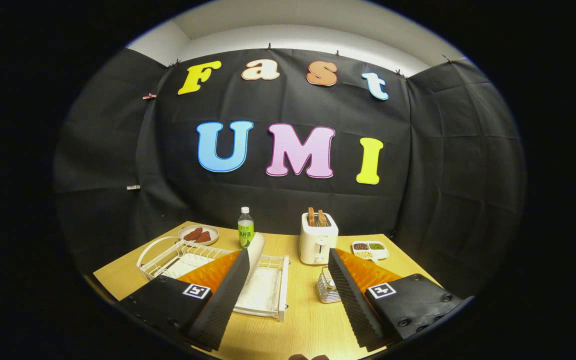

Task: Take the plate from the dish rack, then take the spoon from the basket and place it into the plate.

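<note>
Gripper [288,280], fingers spread wide and empty above the table [308,320]. Beyond the left finger, plate [256,255] upright on edge in the dish rack [268,290], handy for lifting out. Ahead of the right finger, wire basket [327,287]; spoon inside indistinct.

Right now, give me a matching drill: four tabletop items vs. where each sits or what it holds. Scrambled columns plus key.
Things:
1. plate
2. toaster
3. bottle
4. small wire basket

Places or states:
A. just ahead of the right finger of the open tongs
B. standing upright in the dish rack
C. by the dish of brown food
D. slices poking out the top

Pairs: 1-B, 2-D, 3-C, 4-A
</note>
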`<state>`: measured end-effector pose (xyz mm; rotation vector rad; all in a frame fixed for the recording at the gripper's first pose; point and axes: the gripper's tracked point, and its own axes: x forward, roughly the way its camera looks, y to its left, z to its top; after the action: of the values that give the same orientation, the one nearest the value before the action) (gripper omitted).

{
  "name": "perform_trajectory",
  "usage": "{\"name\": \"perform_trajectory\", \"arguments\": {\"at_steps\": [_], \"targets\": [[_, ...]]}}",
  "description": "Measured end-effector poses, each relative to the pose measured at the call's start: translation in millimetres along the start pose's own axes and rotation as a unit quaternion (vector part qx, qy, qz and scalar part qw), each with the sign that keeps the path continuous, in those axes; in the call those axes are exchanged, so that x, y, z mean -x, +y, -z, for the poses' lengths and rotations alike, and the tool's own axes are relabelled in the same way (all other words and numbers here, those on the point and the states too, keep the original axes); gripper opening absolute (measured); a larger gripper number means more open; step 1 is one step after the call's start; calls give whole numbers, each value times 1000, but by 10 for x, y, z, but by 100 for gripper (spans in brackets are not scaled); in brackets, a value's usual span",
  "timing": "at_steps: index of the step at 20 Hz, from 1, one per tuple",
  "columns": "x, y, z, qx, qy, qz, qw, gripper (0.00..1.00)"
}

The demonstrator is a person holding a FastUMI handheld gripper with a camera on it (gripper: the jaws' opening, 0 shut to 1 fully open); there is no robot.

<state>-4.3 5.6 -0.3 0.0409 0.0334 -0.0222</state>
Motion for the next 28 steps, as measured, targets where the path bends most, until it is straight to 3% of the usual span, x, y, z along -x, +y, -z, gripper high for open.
{"name": "perform_trajectory", "arguments": {"at_steps": [4,10,14,23,25,27,28], "targets": [[-199,47,-63,-12,14,-9,1000,98],[-719,318,-62,-19,77,-58,995,98],[-1119,578,181,-20,166,-91,982,98],[-1583,759,953,-37,329,-62,942,100],[-1587,849,1082,-45,352,-69,932,96],[-1609,892,1144,-67,365,-61,927,81],[-1628,872,1184,-74,369,-48,925,64]]}}
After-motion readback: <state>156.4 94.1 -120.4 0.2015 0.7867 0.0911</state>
